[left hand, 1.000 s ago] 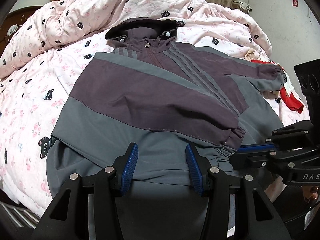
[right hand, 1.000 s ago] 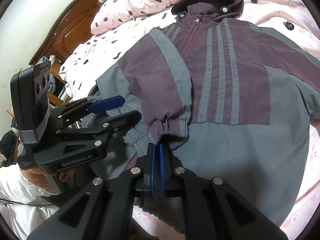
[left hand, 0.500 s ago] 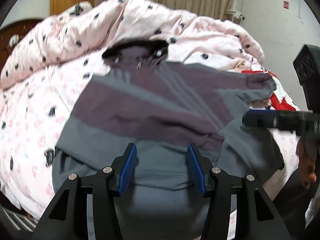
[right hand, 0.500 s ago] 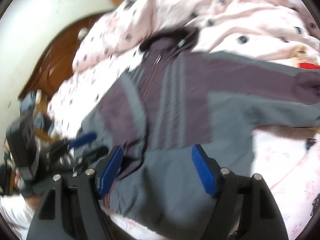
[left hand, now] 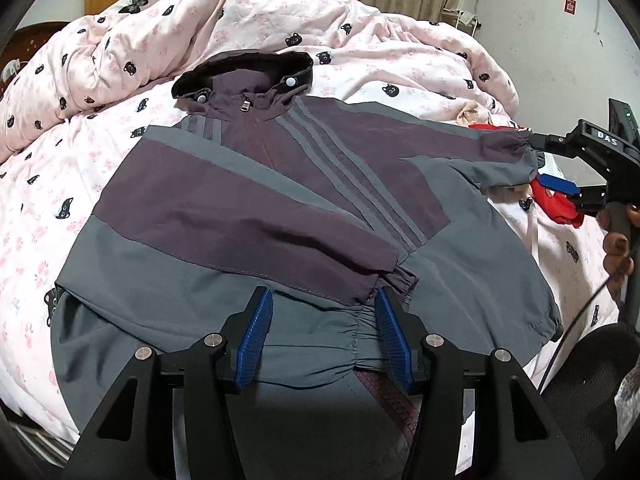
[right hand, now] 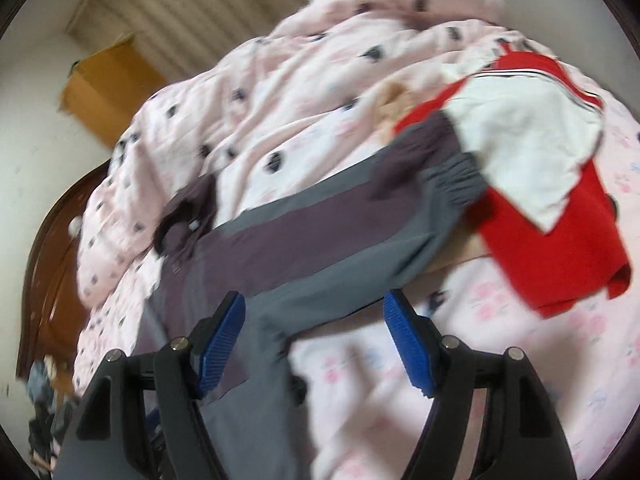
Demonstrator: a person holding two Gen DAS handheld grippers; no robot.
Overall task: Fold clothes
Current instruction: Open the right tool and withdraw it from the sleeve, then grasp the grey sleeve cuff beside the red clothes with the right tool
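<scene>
Blue ribbed pads line the left gripper, whose jaws stand spread wide over the near hem of the jacket, gripping nothing. The right gripper is likewise parted and empty, hanging above the outstretched sleeve on the right side of the bed. The left wrist view takes in the whole garment: it lies face up on the pink cat-print quilt, zipped, its dark hood at the far end, its other sleeve folded across the chest with the gathered cuff ending just beyond the right pad. That view also catches the right gripper from the side at the far right, close to the cuff of the outstretched sleeve, though whether it touches the cloth cannot be told. The right wrist view is blurred, but it shows what the other barely does: a red and white garment lying just beyond that cuff, and a wooden headboard at the left. The jacket is plum across chest and sleeves, grey at shoulders and lower body, with three grey stripes running down each side of the zip.
</scene>
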